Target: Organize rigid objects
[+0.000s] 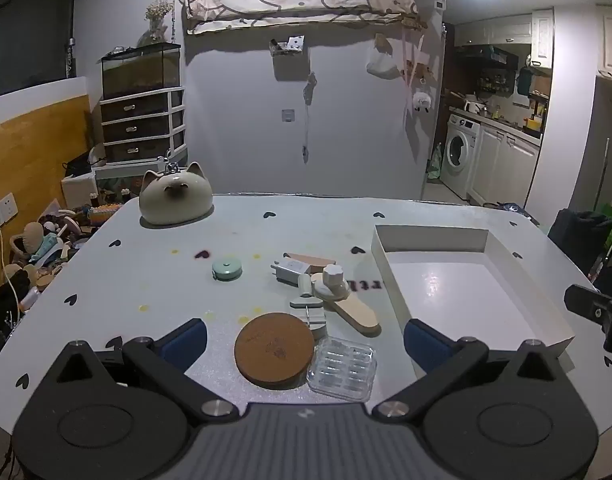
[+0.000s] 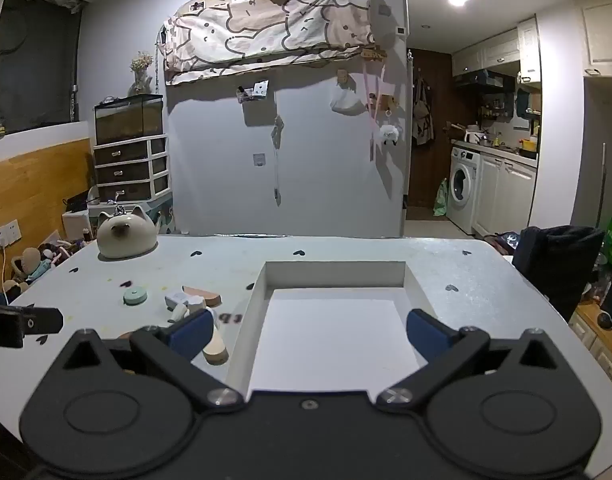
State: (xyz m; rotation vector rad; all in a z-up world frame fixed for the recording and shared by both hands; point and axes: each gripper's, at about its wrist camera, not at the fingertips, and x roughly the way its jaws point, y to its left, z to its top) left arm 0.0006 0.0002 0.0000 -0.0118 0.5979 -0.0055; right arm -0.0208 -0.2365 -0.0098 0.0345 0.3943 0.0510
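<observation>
A pile of small objects lies mid-table: a round brown cork coaster [image 1: 274, 350], a clear plastic case [image 1: 342, 368], a wooden paddle-shaped piece [image 1: 356, 312], a white charger plug [image 1: 290, 270], a white knob [image 1: 333, 275] and a mint green tape measure [image 1: 227, 269]. A white empty box [image 1: 390, 268] stands to their right. My left gripper [image 1: 304, 344] is open, its fingers either side of the coaster and case. My right gripper [image 2: 309, 332] is open and empty, over the box [image 2: 249, 320]. The wooden piece [image 2: 215, 350] and tape measure [image 2: 135, 296] also show in the right wrist view.
A cream cat-shaped teapot [image 1: 175, 200] stands at the table's far left. The white table [image 1: 145, 280] has black heart marks. The floor at left holds toys and a drawer unit [image 1: 141, 124]. A dark bin [image 2: 554, 264] stands past the right edge.
</observation>
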